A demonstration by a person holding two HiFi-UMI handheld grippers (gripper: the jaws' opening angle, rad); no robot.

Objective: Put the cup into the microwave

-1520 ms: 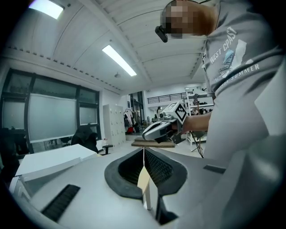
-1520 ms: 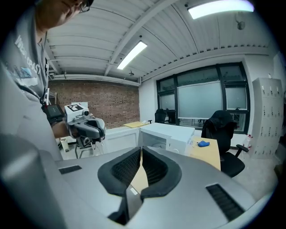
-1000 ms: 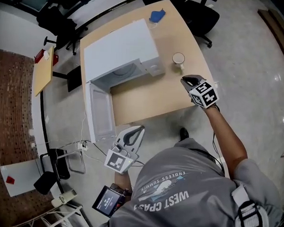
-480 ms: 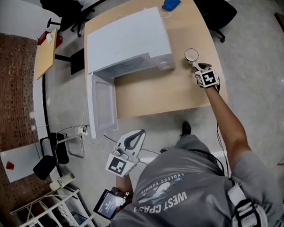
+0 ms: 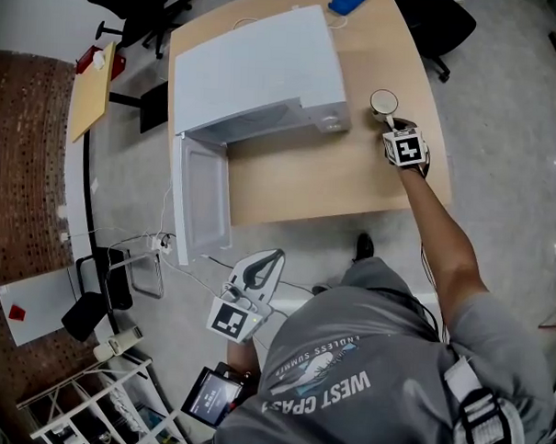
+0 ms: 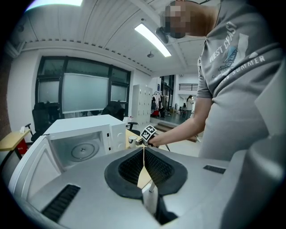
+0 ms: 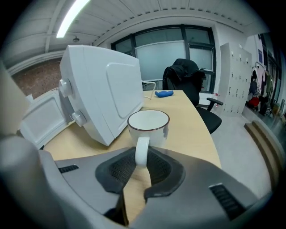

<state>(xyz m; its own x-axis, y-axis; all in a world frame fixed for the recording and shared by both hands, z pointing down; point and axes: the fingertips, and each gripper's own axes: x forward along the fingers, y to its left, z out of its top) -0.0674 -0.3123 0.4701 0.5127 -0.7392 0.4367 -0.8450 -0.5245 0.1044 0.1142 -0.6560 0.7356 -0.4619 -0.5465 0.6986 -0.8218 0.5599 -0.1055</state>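
— So where is the cup?

— Upright on the tabletop, near its right edge. It stands just beside the microwave, at the corner where the knobs are. It is outside the oven, and its handle points back toward the person.

— And the right tongs?

— They are at the cup, tilted down toward it. Their 2 jaws have just been closing and stand part-way apart with the handle between them. In the right gripper view the pads sit against both sides of the handle. The cup's base rests on the wood.

— How does the microwave stand?

— Its door is swung fully open, out past the tabletop's front edge. The left gripper view looks into the cavity and shows the round turntable.

— The left tongs?

— They are low at the person's left side, off the tabletop and below the open door in the head view. Their jaws are pressed together with only a thin seam between them, and they hold nothing.

— Anything else on the tabletop?

— 1 blue object lies at the far corner, behind the microwave. It is too small to identify.
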